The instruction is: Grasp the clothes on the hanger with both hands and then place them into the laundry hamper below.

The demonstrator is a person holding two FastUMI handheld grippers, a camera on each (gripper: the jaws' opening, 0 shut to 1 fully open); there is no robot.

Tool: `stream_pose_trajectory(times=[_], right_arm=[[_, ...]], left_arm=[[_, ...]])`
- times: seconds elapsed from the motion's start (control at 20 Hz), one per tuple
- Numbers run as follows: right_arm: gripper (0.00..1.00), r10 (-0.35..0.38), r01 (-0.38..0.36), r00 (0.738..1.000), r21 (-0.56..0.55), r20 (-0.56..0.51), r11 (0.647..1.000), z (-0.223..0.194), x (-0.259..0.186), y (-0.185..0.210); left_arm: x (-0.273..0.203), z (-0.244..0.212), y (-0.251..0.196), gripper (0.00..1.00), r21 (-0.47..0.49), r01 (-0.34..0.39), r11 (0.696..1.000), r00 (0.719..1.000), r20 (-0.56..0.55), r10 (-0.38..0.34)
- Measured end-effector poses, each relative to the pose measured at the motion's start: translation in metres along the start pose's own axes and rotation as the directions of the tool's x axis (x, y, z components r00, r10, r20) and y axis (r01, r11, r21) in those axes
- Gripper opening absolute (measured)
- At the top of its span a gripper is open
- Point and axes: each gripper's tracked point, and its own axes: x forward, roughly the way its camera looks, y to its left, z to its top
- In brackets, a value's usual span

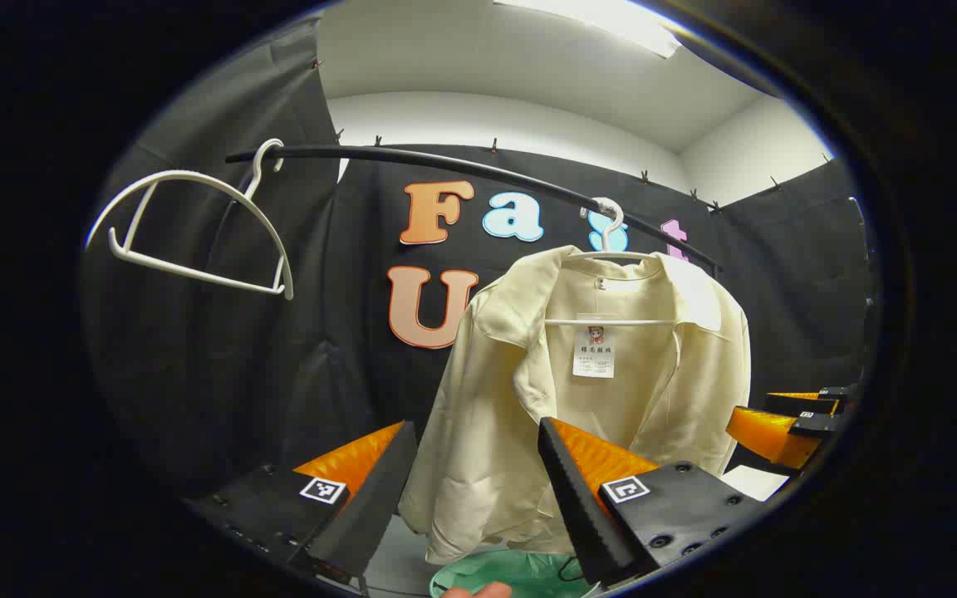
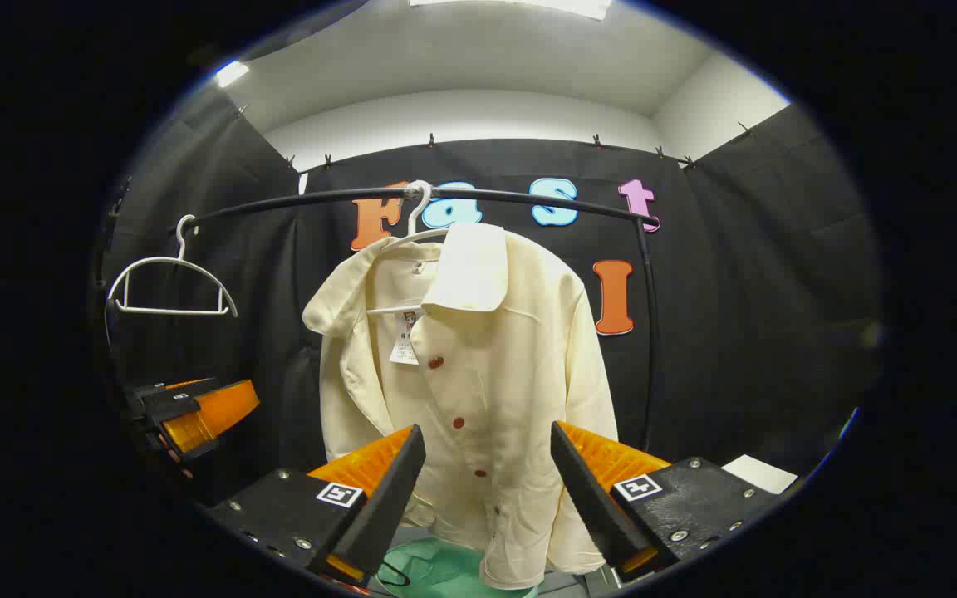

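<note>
Both jaws spread wide, empty: left gripper (image 1: 478,490), right gripper (image 2: 487,490). Shirt (image 2: 478,382) dead ahead on hanger (image 2: 416,220), hanging vertical, between 2 grippers. Hamper (image 2: 437,569) directly below shirt hem.

Right gripper (image 2: 483,486), jaws wide apart, nothing between them, held in front of cream shirt (image 2: 478,390). Shirt hangs on white hanger (image 2: 414,224) from black rail (image 2: 528,198), front open w/ red buttons. Empty hanger (image 2: 169,286) further left on rail. Left gripper (image 2: 196,415) at left edge. Green hamper (image 2: 437,569) below shirt.
</note>
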Motion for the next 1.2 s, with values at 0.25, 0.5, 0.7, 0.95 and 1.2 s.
stream_pose_trajectory(times=[0.25, 0.5, 0.7, 0.95, 1.2], right_arm=[[0.94, -0.012, 0.012, 1.0, 0.006, -0.018, 1.0, -0.007, 0.008, -0.002], [0.94, -0.024, 0.024, 1.0, -0.002, -0.017, 1.0, -0.009, 0.016, -0.005], [0.94, -0.028, 0.028, 0.999, -0.004, -0.029, 1.0, -0.017, 0.025, -0.008], [0.95, -0.055, 0.057, 0.996, 0.023, -0.068, 0.998, -0.039, 0.056, -0.021], [0.94, -0.1, 0.105, 0.989, 0.046, -0.11, 0.993, -0.065, 0.1, -0.008]], left_arm=[[0.006, 0.003, 0.003, 0.96, 0.017, 0.002, 1.0, 1.0, 0.01, -0.002], [0.01, 0.003, 0.008, 0.96, 0.022, -0.001, 1.0, 1.0, 0.014, 0.001], [0.012, -0.001, 0.012, 0.96, 0.011, -0.011, 1.0, 1.0, 0.004, 0.011], [0.013, 0.0, 0.021, 0.96, 0.025, -0.023, 0.999, 1.0, 0.003, 0.023], [0.012, 0.002, 0.028, 0.96, 0.046, -0.038, 0.998, 0.999, 0.006, 0.038]])
